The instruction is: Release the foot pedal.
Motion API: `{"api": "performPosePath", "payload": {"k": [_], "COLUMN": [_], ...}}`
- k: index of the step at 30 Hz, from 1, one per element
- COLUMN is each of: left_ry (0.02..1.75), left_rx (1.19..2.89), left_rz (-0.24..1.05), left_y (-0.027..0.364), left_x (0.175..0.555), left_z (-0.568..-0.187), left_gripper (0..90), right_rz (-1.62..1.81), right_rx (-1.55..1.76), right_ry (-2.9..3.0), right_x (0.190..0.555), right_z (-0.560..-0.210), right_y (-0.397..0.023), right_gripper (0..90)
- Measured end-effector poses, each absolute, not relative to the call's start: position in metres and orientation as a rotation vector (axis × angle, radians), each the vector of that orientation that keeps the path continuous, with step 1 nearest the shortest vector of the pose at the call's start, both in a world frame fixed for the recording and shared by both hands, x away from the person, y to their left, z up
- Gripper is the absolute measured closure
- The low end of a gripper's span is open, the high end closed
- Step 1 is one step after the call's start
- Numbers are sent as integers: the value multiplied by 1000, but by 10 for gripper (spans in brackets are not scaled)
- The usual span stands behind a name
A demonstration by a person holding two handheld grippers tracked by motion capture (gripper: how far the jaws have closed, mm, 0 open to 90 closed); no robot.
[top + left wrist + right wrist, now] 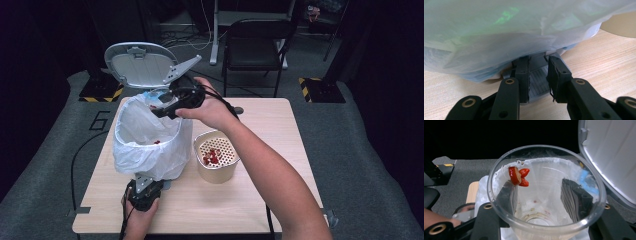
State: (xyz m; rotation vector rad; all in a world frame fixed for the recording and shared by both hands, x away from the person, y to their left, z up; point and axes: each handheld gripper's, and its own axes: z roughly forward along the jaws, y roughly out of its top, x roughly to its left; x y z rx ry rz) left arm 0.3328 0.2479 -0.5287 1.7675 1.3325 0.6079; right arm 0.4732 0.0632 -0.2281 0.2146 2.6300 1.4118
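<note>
A clear plastic cup (544, 202) is clamped between the jaws of my right gripper (539, 186), which holds it tilted over the open bin (145, 142) lined with a white bag. A few red fruit pieces (518, 176) cling inside the cup near its rim. From above, the right gripper (175, 102) hangs over the bin's far rim. One red bit (157, 142) lies in the bag. My left gripper (537, 62) sits low at the bin's front, its jaws closed on either side of the grey ribbed pedal (537, 83).
The bin's grey lid (142, 65) stands open at the back. A beige perforated strainer cup (216, 172) with red pieces (211, 156) stands right of the bin on the wooden table (270, 130). A black chair (255, 45) is beyond the table.
</note>
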Motion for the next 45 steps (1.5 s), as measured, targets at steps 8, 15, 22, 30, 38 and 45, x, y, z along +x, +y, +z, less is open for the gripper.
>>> {"api": "performPosePath", "payload": {"k": [8,15,22,30,38,45], "left_ry": [1331,1336,1332,1345,1373,1370], "left_rx": [1768,1764,1768,1747,1690,1720], "left_rz": [609,606,608,609,547,489], "left_y": [248,248,248,248,252,252], "left_x": [333,333,333,334,335,330], "left_z": [-529,-529,-529,-529,-529,-523], "left_gripper": [712,712,712,714,659,554], "right_rz": [1367,1330,1309,1350,1362,1295], "right_rx": [275,311,387,386,386,506], "right_ry": [2622,2618,2566,2499,2477,2415], "right_x": [479,483,484,476,450,440], "right_z": [-242,-255,-266,-262,-261,-277], "right_y": [89,106,121,109,38,-36], "right_gripper": [471,462,177,140,170,176]}}
